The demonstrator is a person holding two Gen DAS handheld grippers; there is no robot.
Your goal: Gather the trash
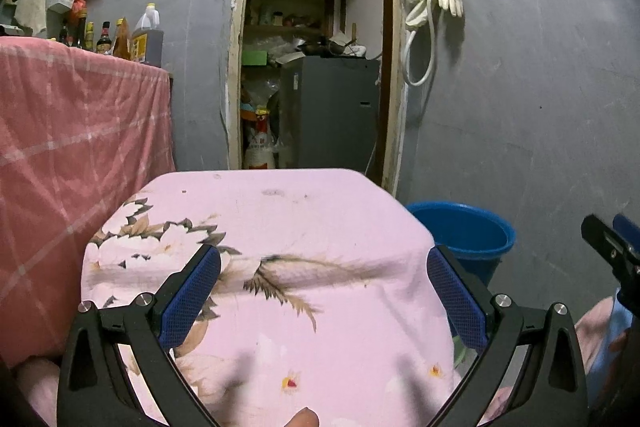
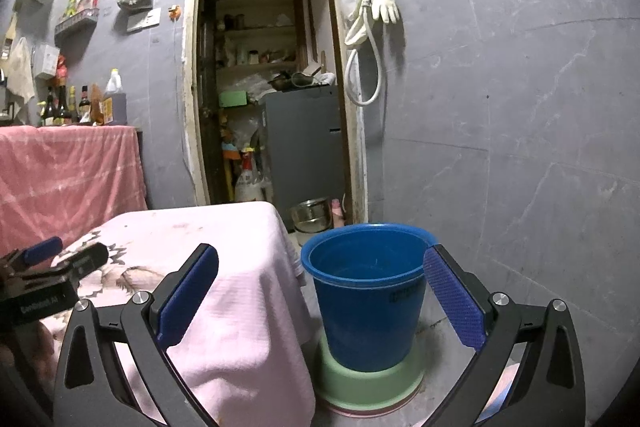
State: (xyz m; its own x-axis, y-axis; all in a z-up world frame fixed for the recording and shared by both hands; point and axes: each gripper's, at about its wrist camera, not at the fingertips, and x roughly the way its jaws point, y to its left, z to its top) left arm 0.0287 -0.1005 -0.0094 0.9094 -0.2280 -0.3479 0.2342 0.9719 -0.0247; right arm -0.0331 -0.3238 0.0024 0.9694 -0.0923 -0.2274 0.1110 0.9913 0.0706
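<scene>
The left gripper (image 1: 324, 285) is held with its 2 blue-padded fingers (image 1: 192, 293) spread wide apart, and nothing is gripped between them; only the pink floral cloth (image 1: 280, 227) covering the bench is framed in the gap. The right gripper (image 2: 320, 291) is likewise spread wide and nothing is held by it. The blue bucket (image 2: 368, 307) is seen between the right fingers (image 2: 452, 299), closer to the right-hand one and apart from both, standing upright on a pale green basin (image 2: 368, 383) on the floor. From the left wrist view the same bucket is placed just beyond and to the right of the right-hand finger, past the corner of the cloth. No piece of trash can be made out on the cloth or in the part of the bucket's inside that is shown. Ahead of both pairs of fingers a doorway (image 2: 272, 67) in the grey wall is seen, with a grey cabinet (image 2: 308, 143) inside it. Far to the left, a red checked cloth (image 1: 80, 155) with bottles (image 1: 104, 37) above it is seen.
</scene>
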